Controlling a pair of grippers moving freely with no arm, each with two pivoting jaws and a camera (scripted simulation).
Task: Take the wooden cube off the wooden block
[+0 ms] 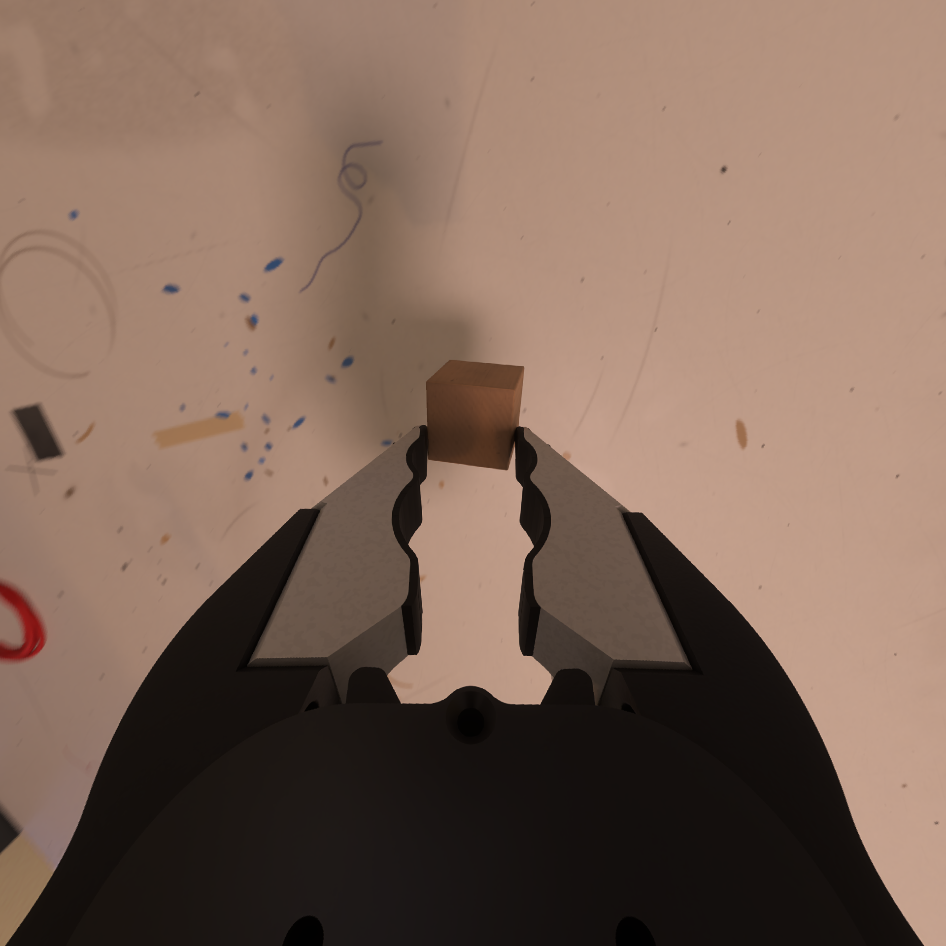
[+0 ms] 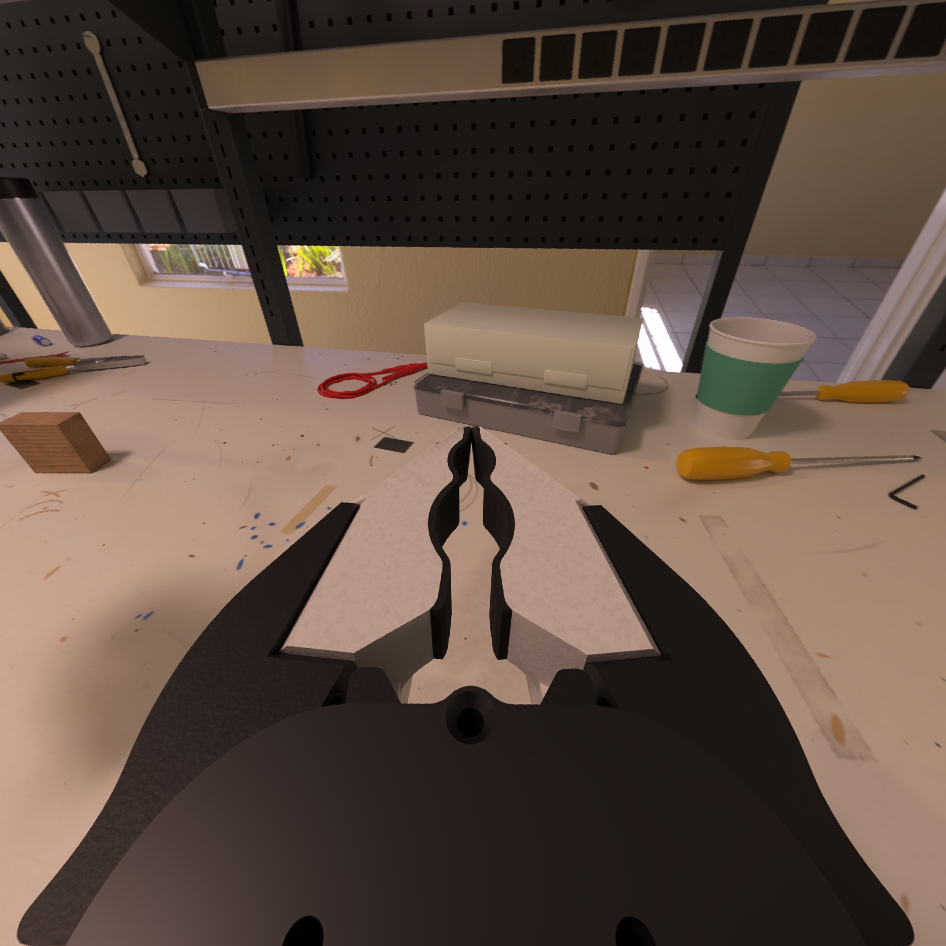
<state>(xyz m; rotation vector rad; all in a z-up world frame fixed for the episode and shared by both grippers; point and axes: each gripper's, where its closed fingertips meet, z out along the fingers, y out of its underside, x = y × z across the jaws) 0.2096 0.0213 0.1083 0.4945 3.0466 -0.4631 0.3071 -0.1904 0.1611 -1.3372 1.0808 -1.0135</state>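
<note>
- The left tongs (image 1: 471,445) pointed down at the bench (image 1: 716,307) and clasped the wooden cube (image 1: 473,414) between their two tips.
- Only the lower sides of the cube lay between the black pads (image 1: 418,455); most of it stood out beyond the tips, its shadow falling on the bench past it.
- In the left wrist view the cube touched nothing but the tongs, and whether it hung above the bench could not be told for sure.
- Around it the bench bore blue paint flecks (image 1: 274,264), a strip of tan tape (image 1: 199,429) and a black patch (image 1: 38,432), with a red cable (image 1: 23,622) at the left edge.
- The right tongs (image 2: 471,432) were clenched on nothing, tips touching, held low over the bench (image 2: 614,563).
- The wooden block (image 2: 54,441) sat on the bench far to the left of the right tongs, its top bare.
- Ahead of the right tongs a cream case (image 2: 532,350) lay stacked on a grey organiser box (image 2: 517,420), with a coiled red cable (image 2: 358,383) just left of them.
- To the right stood a paper cup (image 2: 750,376) with a green sleeve, a yellow-handled screwdriver (image 2: 737,462) near it and a second screwdriver (image 2: 860,391) behind the cup.
- A black pegboard (image 2: 460,169) rose behind the bench.
</note>
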